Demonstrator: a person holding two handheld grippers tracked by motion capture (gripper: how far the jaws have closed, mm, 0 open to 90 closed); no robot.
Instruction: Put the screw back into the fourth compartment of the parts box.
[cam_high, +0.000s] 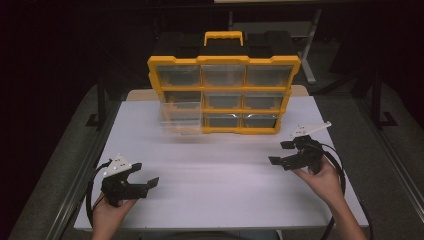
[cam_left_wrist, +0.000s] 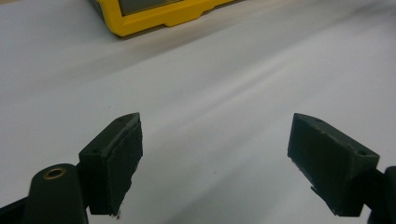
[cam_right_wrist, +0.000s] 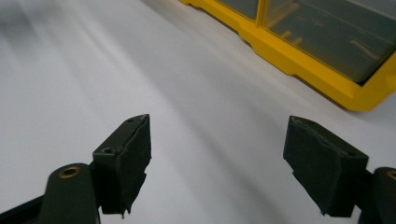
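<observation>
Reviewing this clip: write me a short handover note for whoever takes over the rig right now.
Left gripper: jaws open, nothing between them, low over the white table at its near left.
Right gripper: jaws open, empty, over the table's right side.
Yellow organizer case: upright at the far edge, handle up. Its clear bottom-left drawer sticks out toward the person; the other drawers sit flush.
Done: that drawer is part out.
Left: probably pull it fully out or push it back; neither gripper touches it.

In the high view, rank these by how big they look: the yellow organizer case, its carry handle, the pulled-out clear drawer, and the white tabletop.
1. white tabletop
2. yellow organizer case
3. pulled-out clear drawer
4. carry handle

The handle sits farthest from the camera, so its true size may be understated.
</observation>
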